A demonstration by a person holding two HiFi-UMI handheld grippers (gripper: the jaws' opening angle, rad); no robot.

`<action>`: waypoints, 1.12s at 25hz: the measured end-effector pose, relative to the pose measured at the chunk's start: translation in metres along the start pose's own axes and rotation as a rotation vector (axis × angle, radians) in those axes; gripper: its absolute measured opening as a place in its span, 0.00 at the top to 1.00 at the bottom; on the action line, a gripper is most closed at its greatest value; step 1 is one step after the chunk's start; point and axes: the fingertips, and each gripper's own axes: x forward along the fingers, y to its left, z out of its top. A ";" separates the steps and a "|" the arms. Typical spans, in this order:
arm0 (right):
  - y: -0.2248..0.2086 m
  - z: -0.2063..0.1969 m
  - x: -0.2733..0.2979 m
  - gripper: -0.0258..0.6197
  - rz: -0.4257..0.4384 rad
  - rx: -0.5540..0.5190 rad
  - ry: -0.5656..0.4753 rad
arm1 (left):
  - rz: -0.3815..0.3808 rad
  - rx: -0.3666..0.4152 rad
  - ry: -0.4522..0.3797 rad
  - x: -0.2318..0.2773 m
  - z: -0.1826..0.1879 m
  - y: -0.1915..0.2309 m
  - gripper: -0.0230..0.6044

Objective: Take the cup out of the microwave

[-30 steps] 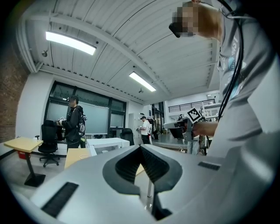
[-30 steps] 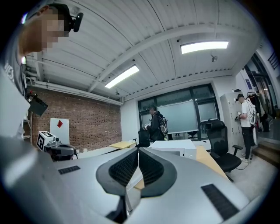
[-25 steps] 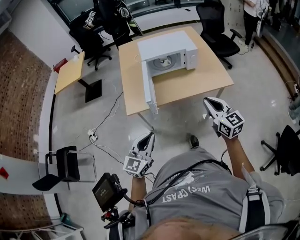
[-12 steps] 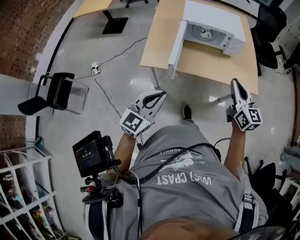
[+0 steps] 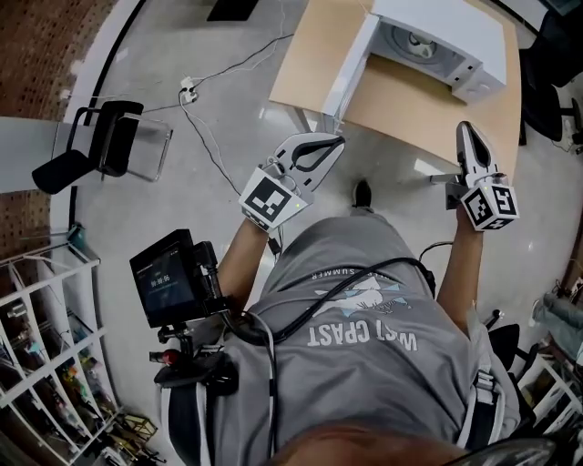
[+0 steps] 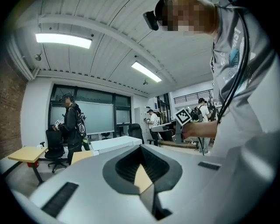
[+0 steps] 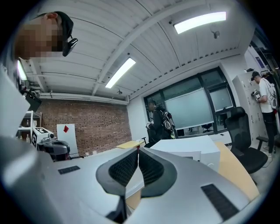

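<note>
The white microwave stands on the wooden table with its door swung open toward me. A small pale cup sits on the turntable inside. My left gripper is held over the floor just short of the table's near edge, below the door, jaws shut and empty. My right gripper is at the table's near right edge, shut with nothing between its pads. The left gripper view has its shut gripper aimed at the microwave. In the right gripper view the shut gripper faces the microwave.
A black chair stands on the floor at the left, with a power strip and cables near the table leg. A dark office chair is right of the table. A person in black stands far behind the table.
Both grippers have travelled forward toward the table and the open microwave, which now lie much closer. Their jaws have stayed shut and empty.
</note>
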 end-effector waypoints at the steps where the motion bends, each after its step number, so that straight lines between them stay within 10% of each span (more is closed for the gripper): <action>1: -0.008 0.001 0.011 0.94 0.001 -0.002 0.009 | -0.008 -0.007 0.007 0.012 0.001 0.007 0.89; 9: -0.044 0.003 0.071 0.94 0.023 -0.048 0.059 | 0.020 -0.038 -0.067 0.047 0.020 0.041 0.89; 28: -0.186 -0.067 0.215 0.94 0.059 -0.097 0.216 | 0.121 -0.150 0.137 0.143 -0.020 0.085 0.89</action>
